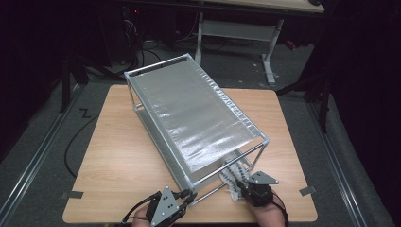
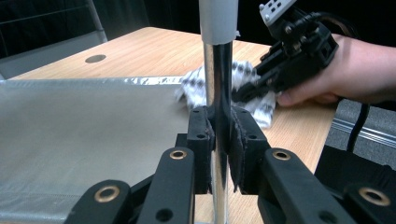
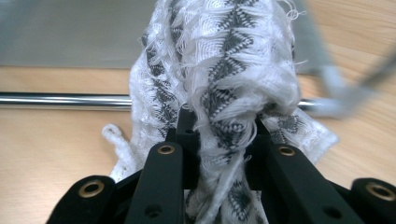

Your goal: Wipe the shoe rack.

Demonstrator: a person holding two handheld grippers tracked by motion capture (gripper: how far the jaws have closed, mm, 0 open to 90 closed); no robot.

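- The left gripper (image 1: 187, 197), at the table's near edge, is clamped on a shiny chrome upright post (image 2: 218, 98) of the silver metal-framed rack (image 1: 189, 113).
- The right gripper (image 1: 240, 183) pinches a bunched white cloth with a grey zigzag pattern (image 3: 224, 79) at the rack's near corner.
- The rack stands slantwise on the light wooden table (image 1: 118, 151).

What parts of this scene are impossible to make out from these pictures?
- Black-and-white patterned cloth: its full shape, bunched between the right gripper jaws, right gripper view.
- Chrome post of the silver-fabric metal rack: its foot, behind the left gripper, left gripper view.
- Room beyond the wooden table: too dark, high view.
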